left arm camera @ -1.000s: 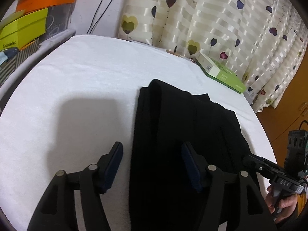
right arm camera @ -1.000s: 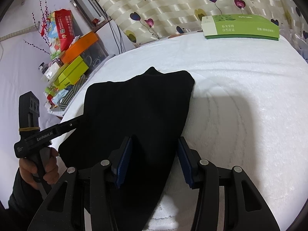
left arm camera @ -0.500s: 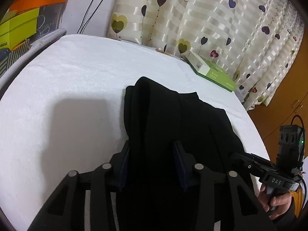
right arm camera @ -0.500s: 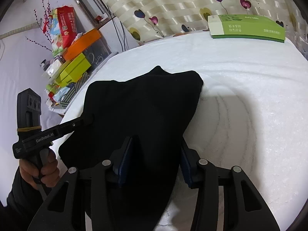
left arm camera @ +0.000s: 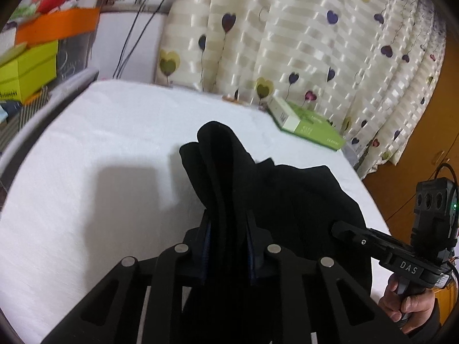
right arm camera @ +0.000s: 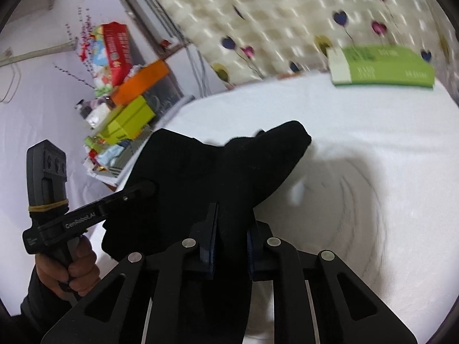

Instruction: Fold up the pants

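Black pants (left arm camera: pixel 275 195) lie folded on the white-covered table (left arm camera: pixel 114 149), their near end lifted off the cloth. My left gripper (left arm camera: pixel 228 223) is shut on the left corner of that end, the fabric bunched between its blue pads. In the right wrist view the same pants (right arm camera: pixel 206 172) rise toward the camera, and my right gripper (right arm camera: pixel 231 223) is shut on the right corner. Each view also shows the other gripper held in a hand (left arm camera: pixel 407 304), its tip buried in the cloth. The far end of the pants still rests on the table.
A green and white box (left arm camera: pixel 304 120) lies at the table's far edge by the heart-patterned curtain (left arm camera: pixel 301 43). Yellow-green and orange boxes (left arm camera: pixel 31 66) are stacked beyond the left edge. A wooden cabinet (left arm camera: pixel 430 149) stands to the right.
Both grippers went from open around the near end of the pants to shut on it. They have lifted that end off the table; the right view is blurred by motion.
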Demonstrator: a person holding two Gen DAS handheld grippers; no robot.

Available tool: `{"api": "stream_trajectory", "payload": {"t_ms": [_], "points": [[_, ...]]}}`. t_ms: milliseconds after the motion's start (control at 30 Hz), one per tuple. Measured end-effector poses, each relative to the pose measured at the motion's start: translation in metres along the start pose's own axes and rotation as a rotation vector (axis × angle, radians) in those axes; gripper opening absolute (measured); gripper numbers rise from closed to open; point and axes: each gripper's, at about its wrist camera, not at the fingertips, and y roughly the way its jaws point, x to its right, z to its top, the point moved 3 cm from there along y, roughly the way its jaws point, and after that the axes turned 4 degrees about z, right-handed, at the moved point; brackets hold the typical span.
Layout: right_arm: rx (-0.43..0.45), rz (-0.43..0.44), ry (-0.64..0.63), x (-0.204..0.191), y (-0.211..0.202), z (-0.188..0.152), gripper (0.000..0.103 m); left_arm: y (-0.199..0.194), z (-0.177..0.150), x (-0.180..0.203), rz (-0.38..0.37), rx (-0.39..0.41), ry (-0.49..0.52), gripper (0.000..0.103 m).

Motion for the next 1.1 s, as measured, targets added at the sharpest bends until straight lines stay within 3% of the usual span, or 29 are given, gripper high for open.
{"api": "stream_trajectory", "payload": {"t_ms": [167,367,467,567,700,867,1100], "points": [[0.011,0.032,-0.035,-0.020,0.009,0.020,0.016,-0.022,0.020,-0.017,0.029,0.054,0.003,0.021],[-0.006,0.094,-0.064,-0.047,0.047,0.035,0.016,-0.021,0.035,-0.056,0.122,0.052,-0.006,0.021],[-0.031,0.105,-0.080,-0.053,0.071,0.036,0.016,-0.012,0.033,-0.078,0.179,0.044,-0.021,0.022],[-0.069,0.072,-0.055,-0.042,0.094,0.032,0.016,0.008,0.019,-0.103,0.207,-0.013,-0.069,0.025],[-0.089,0.039,-0.038,-0.026,0.096,0.024,0.022,0.008,0.007,-0.122,0.179,-0.009,-0.141,0.032],[-0.047,-0.058,-0.172,-0.044,0.065,0.015,0.023,-0.014,0.004,-0.119,0.232,0.021,-0.136,0.032],[-0.083,-0.058,-0.289,-0.078,0.052,-0.025,0.023,-0.061,-0.013,-0.080,0.255,0.118,-0.031,0.032]]}}
